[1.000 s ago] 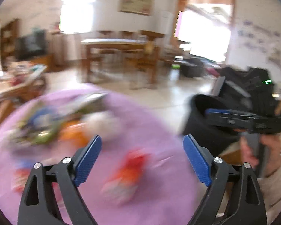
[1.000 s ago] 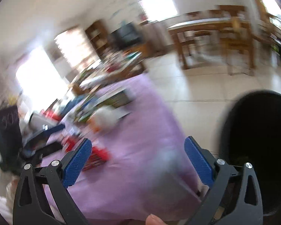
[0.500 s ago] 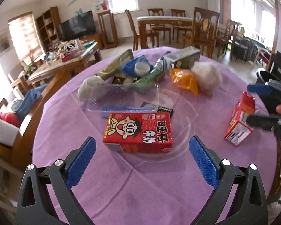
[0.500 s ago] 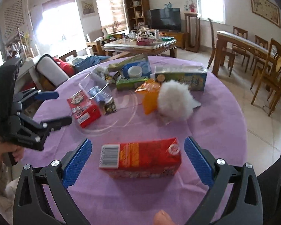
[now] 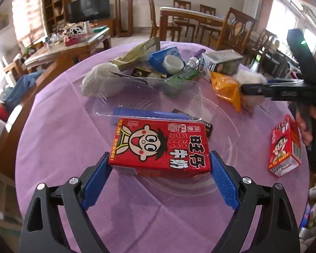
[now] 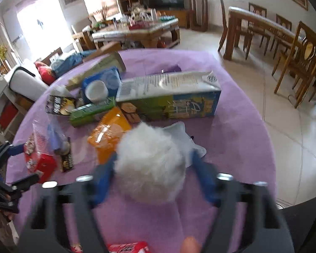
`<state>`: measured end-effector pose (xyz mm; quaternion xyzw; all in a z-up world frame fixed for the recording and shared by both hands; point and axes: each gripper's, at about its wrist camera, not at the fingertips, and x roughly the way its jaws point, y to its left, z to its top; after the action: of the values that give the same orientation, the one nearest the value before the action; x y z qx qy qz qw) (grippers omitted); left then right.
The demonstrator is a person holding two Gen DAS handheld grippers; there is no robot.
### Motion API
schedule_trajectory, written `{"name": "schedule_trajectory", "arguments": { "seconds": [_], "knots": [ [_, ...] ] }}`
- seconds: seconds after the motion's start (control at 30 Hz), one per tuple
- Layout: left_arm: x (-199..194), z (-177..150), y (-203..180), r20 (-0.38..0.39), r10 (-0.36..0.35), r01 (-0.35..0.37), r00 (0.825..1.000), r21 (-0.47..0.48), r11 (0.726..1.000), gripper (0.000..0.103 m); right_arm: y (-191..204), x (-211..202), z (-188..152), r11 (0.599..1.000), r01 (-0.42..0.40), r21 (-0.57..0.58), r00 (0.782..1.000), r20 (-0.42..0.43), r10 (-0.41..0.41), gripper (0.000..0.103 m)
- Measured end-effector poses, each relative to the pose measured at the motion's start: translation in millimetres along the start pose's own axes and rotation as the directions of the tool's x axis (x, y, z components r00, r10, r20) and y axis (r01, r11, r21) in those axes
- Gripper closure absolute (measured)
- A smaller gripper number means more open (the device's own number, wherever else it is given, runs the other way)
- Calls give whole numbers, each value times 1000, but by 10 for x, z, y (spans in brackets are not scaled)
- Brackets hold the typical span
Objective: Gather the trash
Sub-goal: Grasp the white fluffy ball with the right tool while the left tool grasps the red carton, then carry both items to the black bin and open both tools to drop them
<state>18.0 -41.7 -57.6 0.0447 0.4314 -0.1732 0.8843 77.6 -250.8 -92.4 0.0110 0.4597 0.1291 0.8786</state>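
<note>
The left tool (image 5: 159,162) now stands low in its own view with its blue pads at the two short ends of a red milk carton (image 5: 160,146) lying flat on the purple-clothed counter (image 5: 59,139). Half a second earlier the same carton lay clear ahead of the pads; the jaws have just been closing a little and look to be touching the carton ends, though a firm clamp cannot be confirmed. The right tool (image 6: 153,166) has shifted from a second red carton (image 5: 285,145), which half a second ago sat between its open jaws. That carton now shows only as a red sliver at the bottom edge of the right view, and stands at the right edge of the left view. Its jaws have just been closing sharply, and the white fluffy ball (image 6: 150,164) sits between them, the pads blurred but pressing its sides. Behind the ball, toward the upper centre, lie an orange packet (image 6: 107,135), a long drink carton (image 6: 168,94), a green box (image 6: 90,110) and a clear plastic tray (image 5: 149,97). Judgement: both hands are at the pick-up step, each with one piece of trash. Most litter is still uncollected on the counter.
</note>
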Motion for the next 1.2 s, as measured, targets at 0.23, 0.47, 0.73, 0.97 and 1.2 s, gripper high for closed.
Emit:
{"name": "schedule_trajectory", "arguments": {
  "seconds": [0.23, 0.47, 0.73, 0.97, 1.2],
  "knots": [
    [-42, 33, 23, 39, -51, 52, 998, -4, 999, 15, 69, -171, -145, 999, -35, -15, 999, 35, 36, 63],
    [-269, -72, -32, 119, -100, 98, 988, 19, 995, 15, -2, -730, -301, 987, -155, 41, 973, 178, 146, 63],
    [-646, -71, -274, 200, -169, 162, 965, 53, 985, 15, -170, -1256, -524, 963, -250, 104, 925, 320, 206, 63],
    [-824, 178, -765, 248, -254, 224, 935, 143, 964, 15, -523, -1625, -781, 946, -266, 186, 886, 433, 164, 63],
    [-679, 488, -1557, 238, -383, 325, 893, 250, 912, 14, -1050, -1978, -1129, 931, -212, 298, 866, 499, 37, 62]
  ]
}}
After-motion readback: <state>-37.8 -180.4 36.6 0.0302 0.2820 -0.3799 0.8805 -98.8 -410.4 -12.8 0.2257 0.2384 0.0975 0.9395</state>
